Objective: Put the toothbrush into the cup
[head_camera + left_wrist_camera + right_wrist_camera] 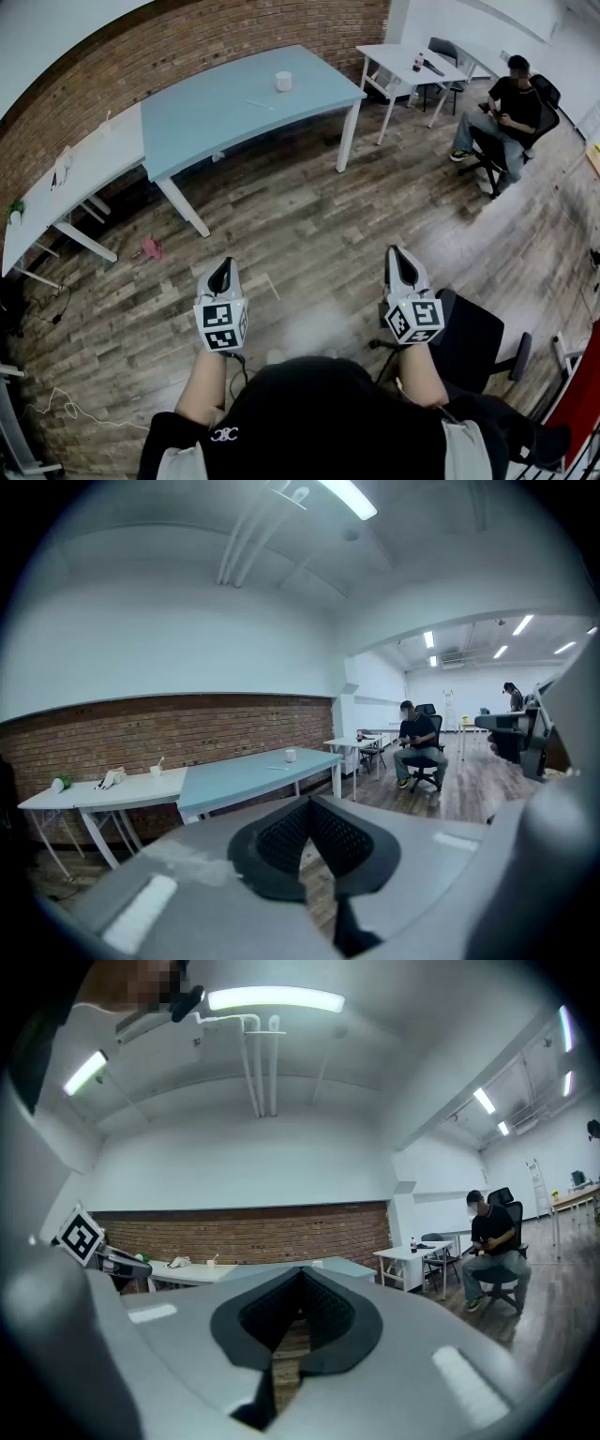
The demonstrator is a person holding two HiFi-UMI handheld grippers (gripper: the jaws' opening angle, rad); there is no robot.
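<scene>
A white cup (283, 82) stands on the far light blue table (206, 117), with a thin white toothbrush (260, 104) lying just in front of it. Both are several steps away from me across the wooden floor. My left gripper (222, 269) and right gripper (398, 257) are held out side by side at waist height, both shut with nothing between the jaws. In the left gripper view, the cup (291, 755) shows small above the closed left gripper (309, 805). The right gripper view has the closed right gripper (300, 1275) pointing level towards the brick wall.
A white table (80, 173) adjoins the blue one on the left. Another white table (408, 64) with a bottle stands at the back right, and a person (502, 112) sits on an office chair beside it. A black chair (478, 352) is close on my right. A pink object (150, 247) lies on the floor.
</scene>
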